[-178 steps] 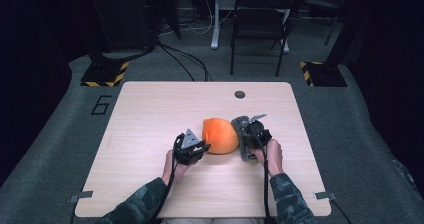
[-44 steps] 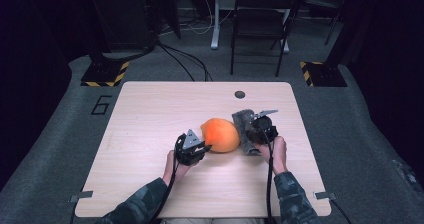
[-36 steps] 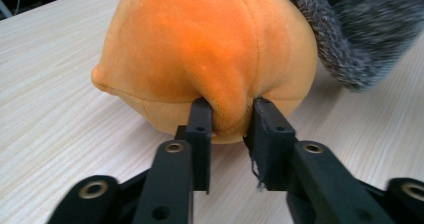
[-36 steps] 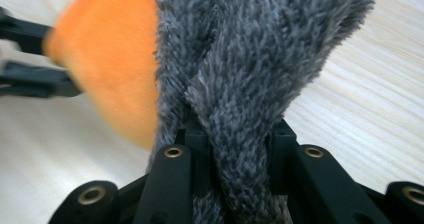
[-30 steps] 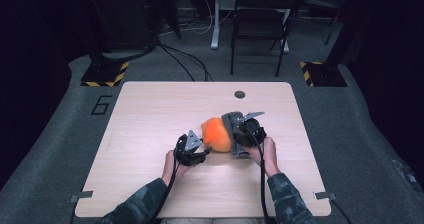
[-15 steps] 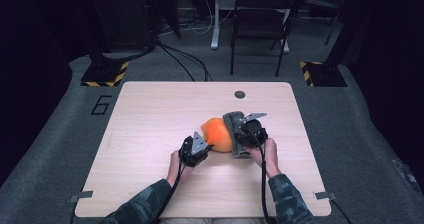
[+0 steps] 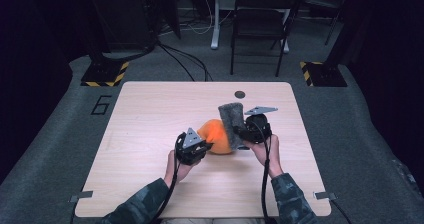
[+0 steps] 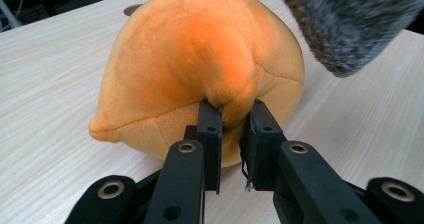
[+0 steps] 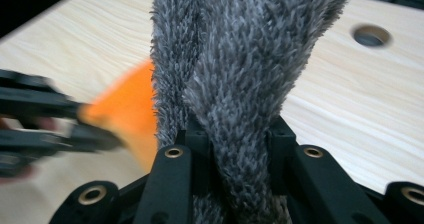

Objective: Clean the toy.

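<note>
— So, what's the left gripper got hold of?
— A fold of the orange plush; the jaws are pinched tight on its soft skin. The plush itself sits on the table, about mid-width, toward the person's side.
— And the right gripper?
— Clamped on a grey furry piece, which bulges up between its jaws. From above that piece stands upright, pressed against the right side of the plush.
— Anything else on the table?
— Just a round hole near the far edge, and a chair on the floor beyond it
</note>
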Demonstrator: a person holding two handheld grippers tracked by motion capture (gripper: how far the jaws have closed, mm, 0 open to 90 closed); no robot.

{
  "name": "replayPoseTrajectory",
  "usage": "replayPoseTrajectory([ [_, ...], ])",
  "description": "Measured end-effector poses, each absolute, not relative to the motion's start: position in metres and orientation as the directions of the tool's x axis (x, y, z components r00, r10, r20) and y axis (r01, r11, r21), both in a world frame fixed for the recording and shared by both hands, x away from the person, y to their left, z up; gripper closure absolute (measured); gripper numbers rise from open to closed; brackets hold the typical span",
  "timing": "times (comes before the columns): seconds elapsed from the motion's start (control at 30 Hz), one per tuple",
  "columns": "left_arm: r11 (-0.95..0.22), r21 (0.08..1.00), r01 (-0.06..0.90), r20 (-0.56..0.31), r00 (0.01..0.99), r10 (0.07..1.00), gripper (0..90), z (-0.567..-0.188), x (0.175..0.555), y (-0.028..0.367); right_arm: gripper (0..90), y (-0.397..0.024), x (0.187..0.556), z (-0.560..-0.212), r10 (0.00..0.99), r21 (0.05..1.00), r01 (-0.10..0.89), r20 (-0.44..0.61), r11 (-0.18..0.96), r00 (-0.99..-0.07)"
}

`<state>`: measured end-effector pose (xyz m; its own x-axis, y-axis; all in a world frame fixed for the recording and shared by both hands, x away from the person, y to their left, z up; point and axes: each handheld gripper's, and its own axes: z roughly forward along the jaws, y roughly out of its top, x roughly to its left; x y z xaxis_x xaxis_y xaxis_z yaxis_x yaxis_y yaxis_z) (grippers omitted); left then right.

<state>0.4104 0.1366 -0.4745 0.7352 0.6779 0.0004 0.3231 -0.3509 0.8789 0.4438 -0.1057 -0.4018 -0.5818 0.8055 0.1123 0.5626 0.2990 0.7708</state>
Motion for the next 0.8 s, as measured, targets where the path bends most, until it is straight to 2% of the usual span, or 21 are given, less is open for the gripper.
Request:
replayPoseTrajectory([
  [0.1, -0.347, 0.881, 0.32, 0.0, 0.735, 0.678, 77.8, -0.475, 0.41, 0.136, 70.9, -0.089, 0.437, -0.4, 0.774, 0.773, 0.54, 0.104, 0.332, -0.624],
  [0.13, -0.345, 0.883, 0.318, 0.001, 0.734, 0.679, 77.6, -0.475, 0.409, 0.135, 70.6, -0.077, 0.434, -0.405, 0.767, 0.761, 0.531, 0.069, 0.374, -0.638],
  [0.17, -0.35, 0.881, 0.317, 0.006, 0.733, 0.68, 77.6, -0.476, 0.409, 0.135, 70.6, -0.077, 0.434, -0.405, 0.767, 0.761, 0.531, 0.069, 0.374, -0.638],
  [0.2, -0.348, 0.883, 0.316, 0.007, 0.731, 0.682, 77.4, -0.477, 0.409, 0.134, 70.5, -0.071, 0.434, -0.411, 0.771, 0.749, 0.507, -0.008, 0.426, -0.636],
  [0.37, -0.36, 0.876, 0.32, 0.012, 0.734, 0.68, 77.3, -0.48, 0.412, 0.137, 70.3, -0.074, 0.44, -0.418, 0.79, 0.725, 0.524, -0.045, 0.447, -0.611],
  [0.8, -0.359, 0.879, 0.315, 0.014, 0.734, 0.679, 76.9, -0.483, 0.413, 0.139, 70.3, -0.113, 0.474, -0.476, 0.868, 0.555, 0.724, 0.007, 0.411, -0.497],
])
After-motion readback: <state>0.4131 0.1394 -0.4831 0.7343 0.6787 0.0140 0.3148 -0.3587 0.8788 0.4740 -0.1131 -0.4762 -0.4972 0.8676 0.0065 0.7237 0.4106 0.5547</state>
